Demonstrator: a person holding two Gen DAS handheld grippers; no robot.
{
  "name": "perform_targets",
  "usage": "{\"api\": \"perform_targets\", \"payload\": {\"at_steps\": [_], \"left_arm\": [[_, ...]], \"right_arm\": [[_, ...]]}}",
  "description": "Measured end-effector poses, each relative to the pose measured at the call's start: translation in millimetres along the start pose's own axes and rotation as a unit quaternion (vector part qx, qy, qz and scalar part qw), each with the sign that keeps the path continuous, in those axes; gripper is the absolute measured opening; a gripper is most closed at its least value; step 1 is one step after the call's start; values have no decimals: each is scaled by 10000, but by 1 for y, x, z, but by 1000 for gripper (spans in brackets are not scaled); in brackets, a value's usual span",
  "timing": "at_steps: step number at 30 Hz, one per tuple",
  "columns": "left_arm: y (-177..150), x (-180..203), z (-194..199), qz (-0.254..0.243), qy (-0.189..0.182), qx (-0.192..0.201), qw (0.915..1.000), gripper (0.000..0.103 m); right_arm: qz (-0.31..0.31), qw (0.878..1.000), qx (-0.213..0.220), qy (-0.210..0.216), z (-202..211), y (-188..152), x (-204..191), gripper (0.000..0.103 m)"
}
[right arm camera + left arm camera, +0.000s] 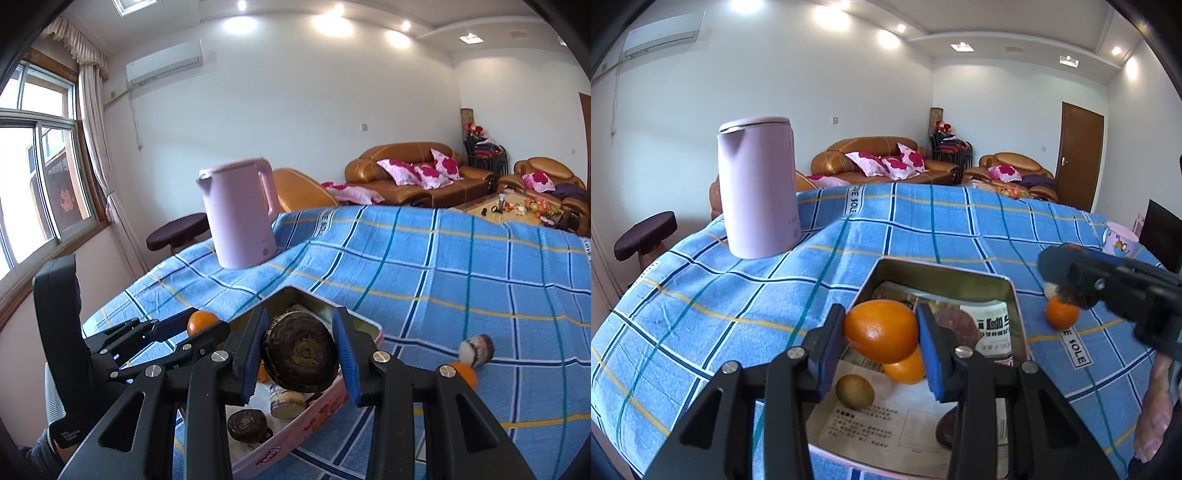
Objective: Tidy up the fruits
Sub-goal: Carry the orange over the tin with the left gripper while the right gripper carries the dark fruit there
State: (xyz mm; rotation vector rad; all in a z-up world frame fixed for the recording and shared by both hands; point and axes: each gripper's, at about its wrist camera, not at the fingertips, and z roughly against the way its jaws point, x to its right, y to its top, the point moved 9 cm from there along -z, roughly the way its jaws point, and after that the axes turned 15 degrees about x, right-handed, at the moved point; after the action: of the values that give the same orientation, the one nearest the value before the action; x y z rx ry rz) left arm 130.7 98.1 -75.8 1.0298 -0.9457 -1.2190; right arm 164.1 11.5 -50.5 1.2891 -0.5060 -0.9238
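Observation:
A pink tin box (1015, 295) lined with newspaper sits on the blue checked cloth. My left gripper (882, 332) is shut on an orange (881, 330) and holds it over the box. Below it lie another orange (905, 369), a kiwi (854, 390) and dark round fruits (960, 323). My right gripper (301, 350) is shut on a dark brown round fruit (301, 356) above the box (325, 406). In the right wrist view, a dark round fruit (246, 424) lies in the box. On the cloth lie an orange (465, 373) and a dark-and-white piece (478, 349).
A pink kettle (757, 188) stands on the cloth at the far left. A pink mug (1119, 240) stands at the far right. A stool (644, 234) is beyond the table's left edge. Sofas stand behind.

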Motion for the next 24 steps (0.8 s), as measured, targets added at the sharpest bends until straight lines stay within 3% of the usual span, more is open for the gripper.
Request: {"api": "perform_targets", "payload": {"at_steps": [24], "left_arm": [[-22,-5,-7,-2,6,-293,9996,41]], "right_arm": [[123,9978,-636,157,-22,-49,-18,39]]}}
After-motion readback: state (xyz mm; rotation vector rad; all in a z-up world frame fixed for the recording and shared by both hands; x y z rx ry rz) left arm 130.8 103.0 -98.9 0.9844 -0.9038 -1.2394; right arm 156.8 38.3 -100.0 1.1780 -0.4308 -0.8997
